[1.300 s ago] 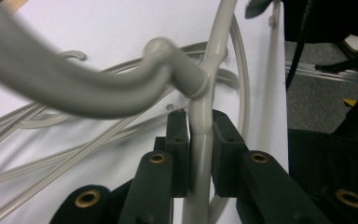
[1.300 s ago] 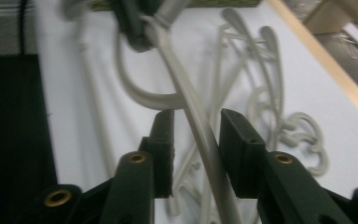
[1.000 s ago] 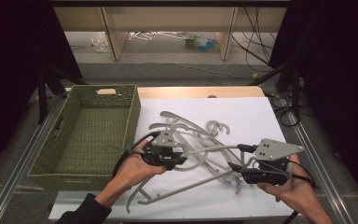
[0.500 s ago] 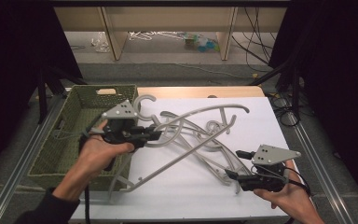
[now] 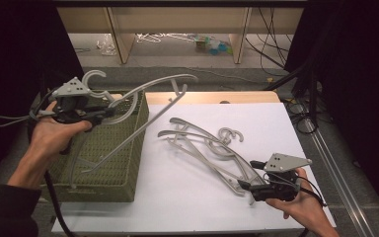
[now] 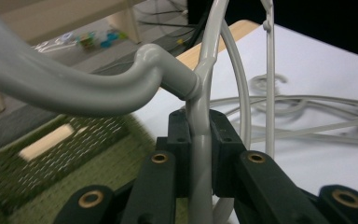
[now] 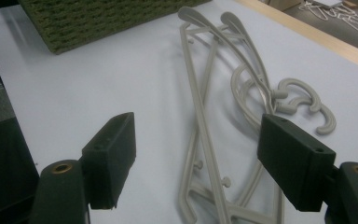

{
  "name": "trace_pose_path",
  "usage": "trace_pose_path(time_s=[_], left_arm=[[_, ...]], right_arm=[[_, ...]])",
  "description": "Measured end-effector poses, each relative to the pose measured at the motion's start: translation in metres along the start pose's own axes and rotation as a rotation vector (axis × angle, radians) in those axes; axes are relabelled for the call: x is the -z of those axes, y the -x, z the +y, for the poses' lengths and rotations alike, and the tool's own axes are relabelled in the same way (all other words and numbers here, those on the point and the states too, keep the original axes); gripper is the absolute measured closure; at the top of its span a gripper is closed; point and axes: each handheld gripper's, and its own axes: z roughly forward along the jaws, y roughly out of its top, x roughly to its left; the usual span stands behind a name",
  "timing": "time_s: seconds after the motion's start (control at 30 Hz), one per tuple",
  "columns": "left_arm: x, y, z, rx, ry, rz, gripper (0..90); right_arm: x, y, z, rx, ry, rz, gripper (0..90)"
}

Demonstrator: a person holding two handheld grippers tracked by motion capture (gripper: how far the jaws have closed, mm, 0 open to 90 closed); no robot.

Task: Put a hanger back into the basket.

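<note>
Over the green woven basket point(image 5: 109, 163) at the table's left, my left gripper point(image 5: 104, 114) is shut on a grey plastic hanger point(image 5: 153, 86) and holds it in the air. In the left gripper view the jaws clamp the hanger point(image 6: 74, 88) just below its hook neck, at the left gripper point(image 6: 199, 126). Several more grey hangers point(image 5: 202, 143) lie tangled on the white table top point(image 5: 187, 197). My right gripper point(image 5: 249, 175) stands open at their near end. In the right gripper view the hangers point(image 7: 205, 93) run between the spread jaws of the right gripper point(image 7: 200, 154), which touch nothing.
The basket point(image 7: 98, 18) stands left of the white sheet. A wooden strip point(image 5: 212, 97) borders the table's far edge. Cables point(image 5: 301, 108) trail at the far right, and shelving with clutter point(image 5: 177, 37) lies beyond.
My left gripper has carried one hanger up and to the left, from the pile on the table to above the basket. The right gripper has stayed near the table's front right.
</note>
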Motion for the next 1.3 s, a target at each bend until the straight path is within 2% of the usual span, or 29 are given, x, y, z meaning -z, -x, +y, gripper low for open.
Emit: trace_pose_path(time_s=[0.03,0.07,0.1,0.13,0.17,0.2,0.23,0.27,0.3,0.33,0.37,0.4,0.43,0.47,0.5,0.53,0.57,0.6,0.73,0.87,0.9,1.03,1.1,1.17,1.3], left_arm=[[-0.002,-0.008,-0.004,-0.015,0.009,0.012,80.6],[-0.001,-0.019,-0.011,-0.004,-0.023,0.043,80.6],[-0.001,-0.025,-0.015,-0.002,-0.028,0.058,80.6],[-0.002,-0.03,-0.018,0.015,-0.015,0.065,80.6],[-0.002,-0.035,-0.021,0.021,-0.007,0.091,80.6],[-0.002,-0.035,-0.021,0.021,-0.007,0.091,80.6],[-0.002,-0.045,-0.028,0.032,-0.014,0.103,80.6],[-0.002,-0.045,-0.028,0.032,-0.014,0.103,80.6],[-0.003,-0.052,-0.035,0.051,-0.007,0.128,80.6],[-0.003,-0.052,-0.035,0.051,-0.007,0.128,80.6],[-0.003,-0.057,-0.039,0.024,-0.02,0.156,80.6],[-0.005,-0.062,-0.045,0.028,-0.025,0.176,80.6],[-0.005,-0.062,-0.045,0.028,-0.025,0.176,80.6],[-0.004,-0.066,-0.048,0.009,-0.058,0.175,80.6],[-0.006,-0.071,-0.056,0.026,-0.055,0.197,80.6],[-0.006,-0.074,-0.058,0.023,-0.054,0.2,80.6],[-0.006,-0.074,-0.058,0.023,-0.054,0.2,80.6],[-0.009,-0.078,-0.062,0.053,-0.034,0.21,80.6],[-0.015,-0.085,-0.066,0.008,-0.088,0.244,80.4],[-0.02,-0.09,-0.069,-0.006,-0.099,0.262,80.5],[-0.022,-0.094,-0.072,-0.002,-0.107,0.276,80.5],[-0.025,-0.1,-0.078,0.004,-0.112,0.293,80.5],[-0.026,-0.102,-0.083,0.004,-0.132,0.302,80.5],[-0.031,-0.104,-0.091,0.015,-0.16,0.298,80.5],[-0.036,-0.106,-0.098,0.036,-0.173,0.293,80.4]], right_arm=[[0.0,0.0,0.0,0.0,0.0,0.0,28.3],[-0.002,0.001,-0.002,-0.006,-0.005,-0.004,28.1],[-0.003,0.001,-0.002,-0.013,-0.009,0.0,28.0],[-0.003,0.001,-0.003,-0.017,-0.011,0.001,27.9],[-0.004,0.001,-0.003,-0.018,-0.013,0.004,27.9],[-0.004,0.001,-0.003,-0.017,-0.013,0.006,27.8],[-0.005,0.002,-0.003,-0.015,-0.01,0.001,27.5],[-0.005,0.002,-0.003,-0.015,-0.01,0.001,27.5],[-0.006,0.002,-0.004,-0.017,-0.018,0.006,27.4],[-0.006,0.002,-0.004,-0.017,-0.018,0.006,27.4],[-0.007,0.002,-0.005,-0.023,-0.025,0.005,27.4],[-0.008,0.003,-0.006,-0.017,-0.024,0.005,27.4],[-0.008,0.003,-0.006,-0.017,-0.024,0.005,27.4],[-0.008,0.003,-0.006,-0.027,-0.029,0.007,27.4],[-0.008,0.003,-0.006,-0.024,-0.028,0.005,27.4],[-0.008,0.003,-0.006,-0.024,-0.027,0.004,27.3],[-0.008,0.003,-0.006,-0.024,-0.027,0.004,27.3],[-0.008,0.003,-0.007,-0.027,-0.03,0.002,27.0],[-0.011,0.005,-0.009,-0.031,-0.032,0.003,27.0],[-0.012,0.005,-0.009,-0.026,-0.034,0.002,27.0],[-0.013,0.005,-0.01,-0.027,-0.038,0.005,27.0],[-0.014,0.005,-0.01,-0.025,-0.042,0.014,27.0],[-0.014,0.005,-0.01,-0.025,-0.043,0.015,27.0],[-0.015,0.006,-0.011,-0.03,-0.043,0.009,27.0],[-0.016,0.005,-0.012,-0.026,-0.051,0.015,27.0]])
